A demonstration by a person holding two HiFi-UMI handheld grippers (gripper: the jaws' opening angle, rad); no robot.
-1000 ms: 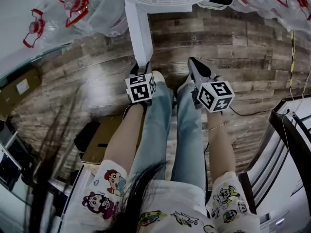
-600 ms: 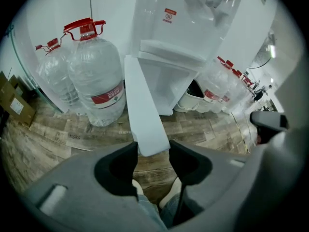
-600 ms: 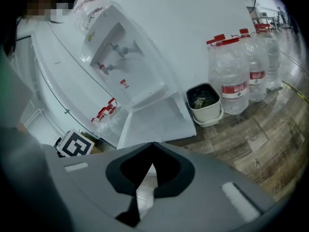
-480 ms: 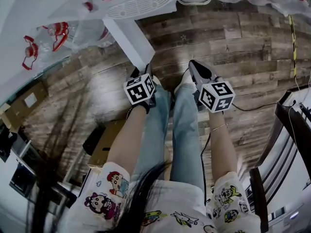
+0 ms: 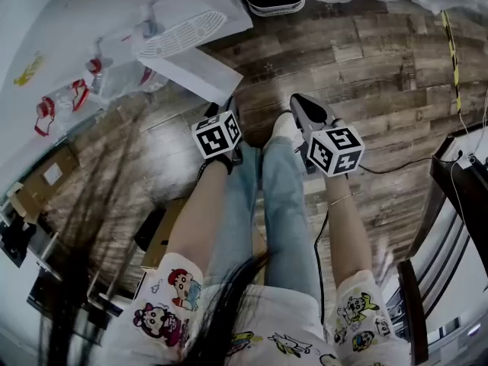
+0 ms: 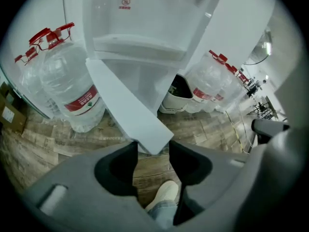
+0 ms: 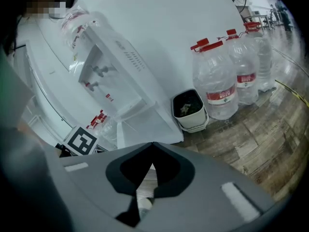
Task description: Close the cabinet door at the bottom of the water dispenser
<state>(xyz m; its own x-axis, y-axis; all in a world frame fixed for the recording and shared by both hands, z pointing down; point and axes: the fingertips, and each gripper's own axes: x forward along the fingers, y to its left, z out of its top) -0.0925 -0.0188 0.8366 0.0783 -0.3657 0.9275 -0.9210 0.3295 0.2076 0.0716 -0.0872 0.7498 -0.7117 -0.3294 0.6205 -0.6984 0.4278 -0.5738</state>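
Wood-plank flooring [image 5: 366, 59] runs beneath a white water dispenser [image 6: 145, 28], and the cabinet door [image 6: 128, 108] at its bottom stands swung out from the cabinet front at a clear angle, its free edge out over the floor and the compartment behind it exposed. The door is therefore not closed, and by my reading the whole swing back to flush with the dispenser's front is left to do. The left gripper [image 6: 151, 153] is right at the door's free lower corner. Its jaws are spread and have just been opening, with that corner showing between their tips and no pad visibly pressing on it. The right gripper [image 7: 153, 145] hangs alongside above the person's legs, jaws closed together with nothing between them. Large water bottles [image 6: 67, 81] stand on the floor on both sides of the dispenser, and a small bin [image 7: 189, 109] sits beside its base.
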